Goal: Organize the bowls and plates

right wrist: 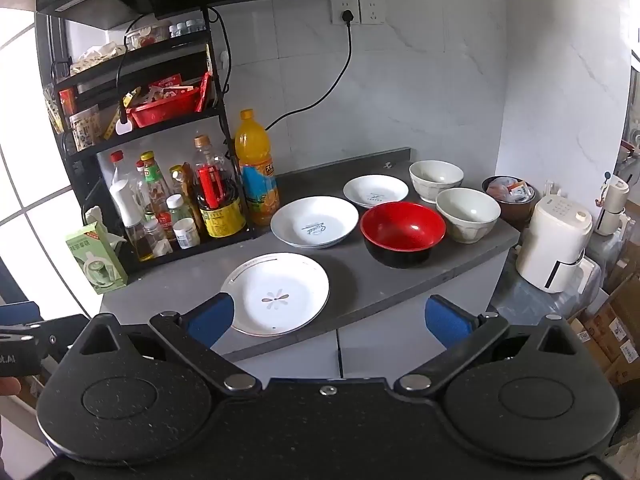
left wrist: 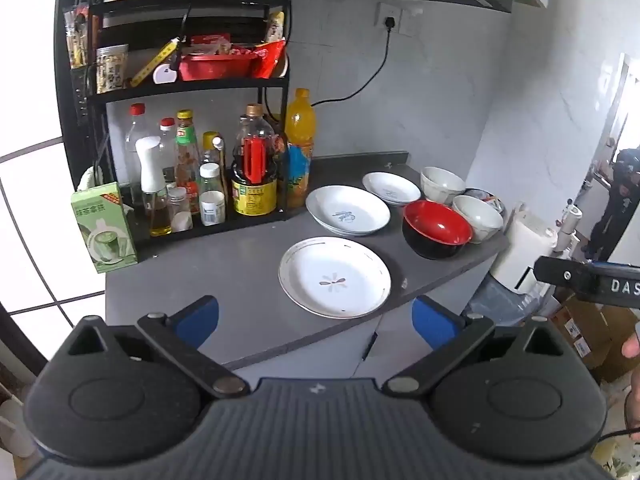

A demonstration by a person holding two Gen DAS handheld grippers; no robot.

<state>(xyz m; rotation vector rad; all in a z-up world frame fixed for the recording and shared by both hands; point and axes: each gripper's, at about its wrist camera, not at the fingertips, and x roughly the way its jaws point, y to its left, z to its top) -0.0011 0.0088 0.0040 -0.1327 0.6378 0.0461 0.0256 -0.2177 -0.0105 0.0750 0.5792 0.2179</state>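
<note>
On the grey counter [left wrist: 224,280] [right wrist: 384,284] lie a white plate with a flower mark [left wrist: 334,277] [right wrist: 280,293], a larger white dish with blue script [left wrist: 347,210] [right wrist: 314,221], and a small white dish [left wrist: 391,188] [right wrist: 375,191]. A red-and-black bowl [left wrist: 437,229] [right wrist: 402,233] sits beside two white bowls, one in front [left wrist: 478,218] [right wrist: 467,214] and one behind [left wrist: 441,184] [right wrist: 436,175]. My left gripper [left wrist: 316,322] is open, hanging short of the counter's front edge. My right gripper [right wrist: 330,320] is open too, its left finger [right wrist: 210,320] overlapping the flower plate in view.
A black rack [left wrist: 192,88] [right wrist: 160,120] with sauce bottles fills the counter's left; an orange drink bottle [left wrist: 301,148] [right wrist: 256,168] and a green carton [left wrist: 105,229] [right wrist: 96,256] flank it. A white appliance [right wrist: 556,244] and boxes stand right of the counter. A small brown tub [right wrist: 509,196] sits at the far right.
</note>
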